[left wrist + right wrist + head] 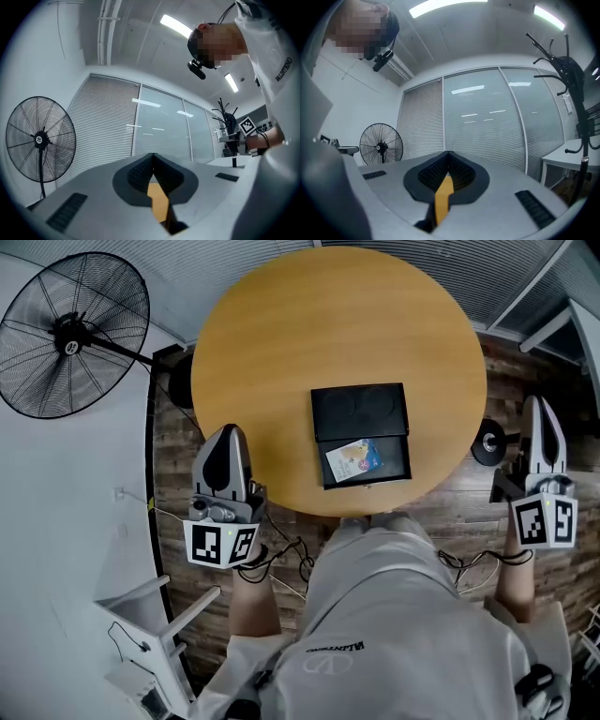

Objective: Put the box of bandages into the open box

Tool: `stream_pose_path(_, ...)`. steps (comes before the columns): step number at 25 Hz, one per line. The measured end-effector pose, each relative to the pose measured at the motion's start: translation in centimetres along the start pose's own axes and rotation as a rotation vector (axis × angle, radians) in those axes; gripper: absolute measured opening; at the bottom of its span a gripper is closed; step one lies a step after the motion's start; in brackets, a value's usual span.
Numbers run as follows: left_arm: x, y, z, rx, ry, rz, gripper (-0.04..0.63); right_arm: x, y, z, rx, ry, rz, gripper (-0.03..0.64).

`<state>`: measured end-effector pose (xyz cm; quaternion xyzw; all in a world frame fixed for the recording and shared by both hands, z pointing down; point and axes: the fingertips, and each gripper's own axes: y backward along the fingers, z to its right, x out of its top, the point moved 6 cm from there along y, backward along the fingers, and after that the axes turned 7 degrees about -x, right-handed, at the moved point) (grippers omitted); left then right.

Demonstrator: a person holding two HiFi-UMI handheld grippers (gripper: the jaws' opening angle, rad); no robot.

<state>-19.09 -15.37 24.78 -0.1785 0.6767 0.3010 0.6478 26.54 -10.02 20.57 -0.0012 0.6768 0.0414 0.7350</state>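
The round wooden bench (309,334) was the biggest thing there, one of it, and everything else is placed here from the open box (396,461) that sat on its near half. To the far left of the open box, off the bench, stood one pedestal fan (75,334). The open box itself was black, a single one, with its lid laid back flat on the far side.

There were two claws. The left claw (227,431) hung to the left of the open box, at the bench's edge. The right claw (539,405) was held well to the right of it, clear of the bench and over the plank floor. Each was pressed together with nothing pinched in it.

The one box of bandages (354,460) lay inside the open box, in its near compartment, toward the left wall and slightly askew.

By my reckoning the placing step was finished, as both claws were empty and away. Nothing more seemed called for, except perhaps shutting the lid.
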Motion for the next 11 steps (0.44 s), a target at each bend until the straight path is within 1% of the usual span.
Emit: stream_pose_path(11, -0.2, -0.33, -0.04, -0.002, -0.002, -0.004, 0.008, -0.23, -0.27, -0.05, 0.008, -0.006, -0.004, 0.017)
